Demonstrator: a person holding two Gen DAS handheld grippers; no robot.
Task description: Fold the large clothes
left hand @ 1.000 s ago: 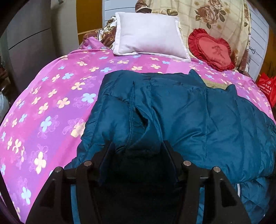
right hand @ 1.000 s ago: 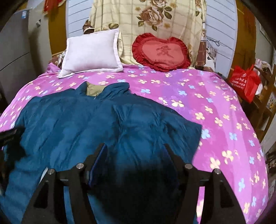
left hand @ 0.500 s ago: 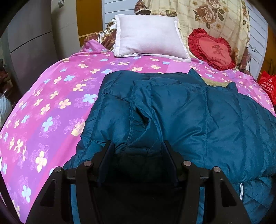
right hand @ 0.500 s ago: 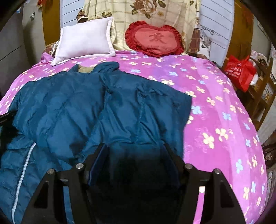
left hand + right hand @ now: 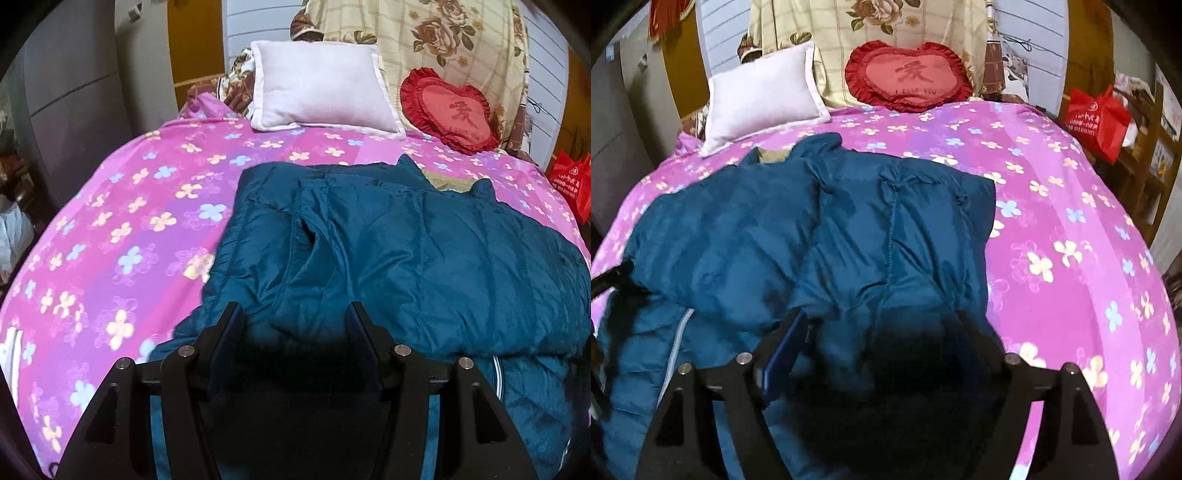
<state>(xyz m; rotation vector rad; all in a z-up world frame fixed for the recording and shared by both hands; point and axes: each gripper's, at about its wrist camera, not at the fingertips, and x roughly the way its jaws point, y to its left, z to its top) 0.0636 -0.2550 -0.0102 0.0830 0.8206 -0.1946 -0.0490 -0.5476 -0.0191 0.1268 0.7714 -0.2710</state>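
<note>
While both hands work the near hem, the big teal quilted down jacket lies half-folded on the bed's foot end, its collar toward the pillows.

Because the padding is puffy and slick, I'd expect the folded-over layers to spring back or slide once let go. The right gripper has just been widening its jaws; cloth sits between them, seemingly no longer pinched. The left gripper stands partly open around a bunched fold, though I cannot tell if it truly clamps. Underneath is a pink flowered bedspread, with a white square pillow and red heart-shaped cushion at the head edge, a red bag beside the bed's right side.
</note>
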